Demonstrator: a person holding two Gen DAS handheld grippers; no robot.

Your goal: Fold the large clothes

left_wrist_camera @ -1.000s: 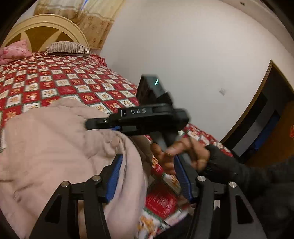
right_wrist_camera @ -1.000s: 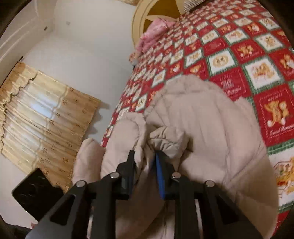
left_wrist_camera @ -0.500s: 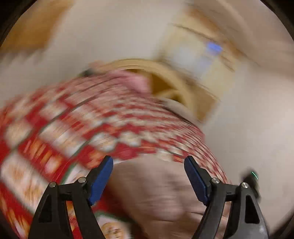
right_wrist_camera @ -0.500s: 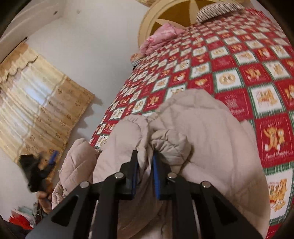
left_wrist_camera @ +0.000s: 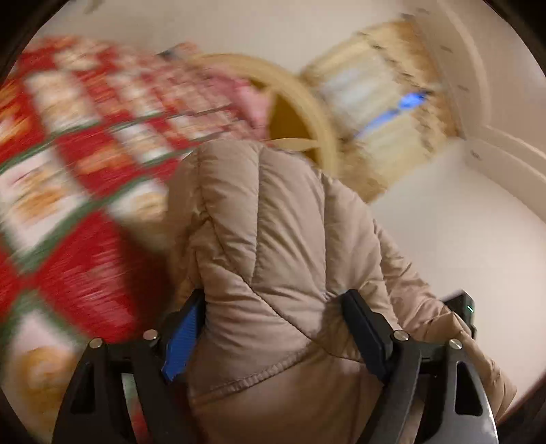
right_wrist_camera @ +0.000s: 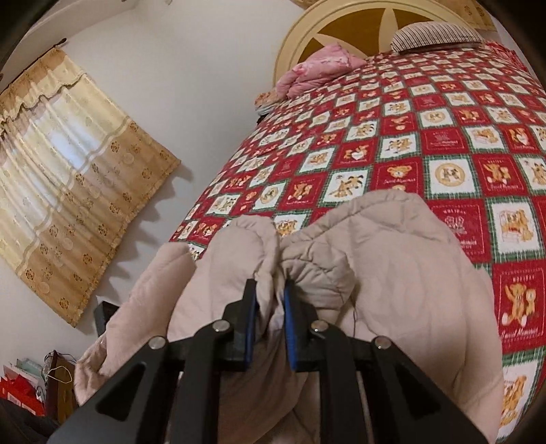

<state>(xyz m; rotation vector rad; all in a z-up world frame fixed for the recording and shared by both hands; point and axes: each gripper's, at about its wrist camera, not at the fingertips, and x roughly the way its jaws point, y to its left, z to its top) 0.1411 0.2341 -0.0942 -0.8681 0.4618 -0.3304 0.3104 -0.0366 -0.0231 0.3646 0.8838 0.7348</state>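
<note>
Right wrist view: the right gripper is clamped tight on a bunched fold of the beige puffer jacket, which lies heaped on the red checked bedspread at the end of the bed far from the headboard. In the left wrist view, the left gripper stands wide, a padded part of the jacket between its fingers; whether the pads press it I cannot tell.

Probably a home bedroom: bed, curtain.
</note>
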